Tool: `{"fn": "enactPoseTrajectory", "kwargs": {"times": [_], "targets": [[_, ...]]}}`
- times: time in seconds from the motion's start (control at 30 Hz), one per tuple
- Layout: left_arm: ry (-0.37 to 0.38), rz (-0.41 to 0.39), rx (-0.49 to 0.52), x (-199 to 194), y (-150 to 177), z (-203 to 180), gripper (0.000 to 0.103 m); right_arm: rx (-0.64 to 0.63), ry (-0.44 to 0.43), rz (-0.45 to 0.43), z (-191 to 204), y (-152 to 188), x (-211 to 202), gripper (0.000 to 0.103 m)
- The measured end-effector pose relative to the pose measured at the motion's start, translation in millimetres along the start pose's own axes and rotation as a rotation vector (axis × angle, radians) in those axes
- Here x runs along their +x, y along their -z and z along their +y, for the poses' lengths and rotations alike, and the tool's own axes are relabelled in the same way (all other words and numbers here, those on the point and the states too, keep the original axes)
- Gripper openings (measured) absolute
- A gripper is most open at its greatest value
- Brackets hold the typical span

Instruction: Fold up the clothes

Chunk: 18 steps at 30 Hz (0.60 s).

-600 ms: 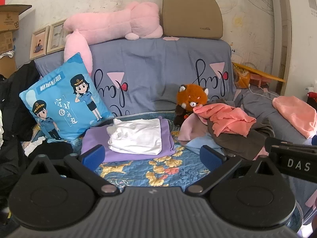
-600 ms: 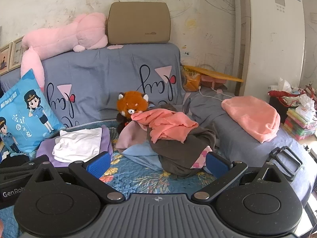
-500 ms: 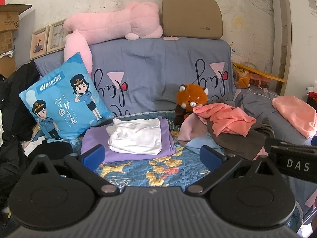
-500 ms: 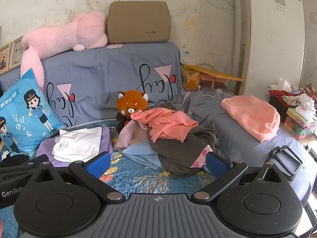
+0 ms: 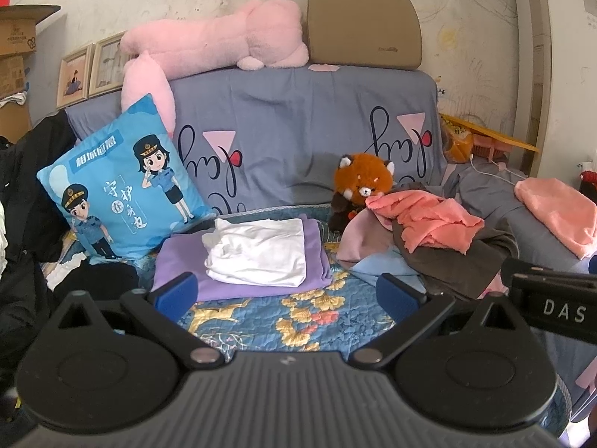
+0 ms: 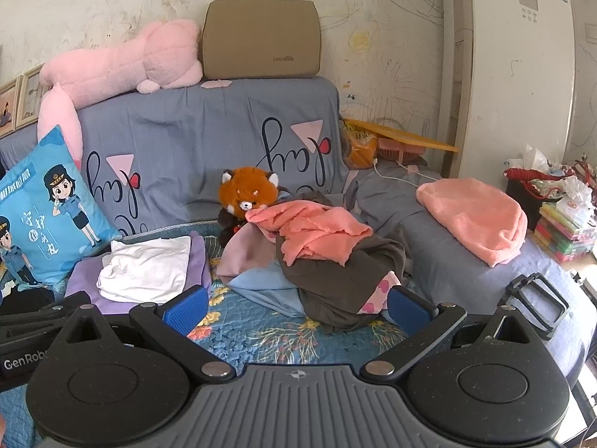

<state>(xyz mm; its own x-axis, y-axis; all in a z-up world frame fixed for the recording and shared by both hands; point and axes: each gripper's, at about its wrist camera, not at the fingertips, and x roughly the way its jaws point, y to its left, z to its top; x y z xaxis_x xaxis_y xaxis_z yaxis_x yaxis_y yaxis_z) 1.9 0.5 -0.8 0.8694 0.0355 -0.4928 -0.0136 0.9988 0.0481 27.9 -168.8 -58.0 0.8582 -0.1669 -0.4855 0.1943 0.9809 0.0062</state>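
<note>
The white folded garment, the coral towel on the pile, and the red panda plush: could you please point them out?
white folded garment (image 5: 257, 257), left wrist view, its top face.
coral towel (image 6: 317, 231), right wrist view, its crumpled middle.
red panda plush (image 6: 248, 192), right wrist view, its face.

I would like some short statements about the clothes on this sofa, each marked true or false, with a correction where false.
1. The white garment lies folded on the purple garment. True.
2. The coral garment lies on top of the unfolded pile. True.
3. The left hand-held gripper is shut on the white garment. False: its jaws stand open and hold nothing.
4. The red panda plush toy sits on the blue cartoon pillow. False: it sits behind the pile, apart from the pillow.
5. The right hand-held gripper holds nothing. True.
</note>
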Motion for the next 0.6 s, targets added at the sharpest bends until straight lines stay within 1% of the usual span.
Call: {"fn": "enactPoseTrajectory", "kwargs": {"times": [0.6], "targets": [[-0.002,0.003,0.006,2.6,2.3,1.7,0.103,-0.006,0.001,0.002,1.4,-0.4,-0.8,0.103]]}}
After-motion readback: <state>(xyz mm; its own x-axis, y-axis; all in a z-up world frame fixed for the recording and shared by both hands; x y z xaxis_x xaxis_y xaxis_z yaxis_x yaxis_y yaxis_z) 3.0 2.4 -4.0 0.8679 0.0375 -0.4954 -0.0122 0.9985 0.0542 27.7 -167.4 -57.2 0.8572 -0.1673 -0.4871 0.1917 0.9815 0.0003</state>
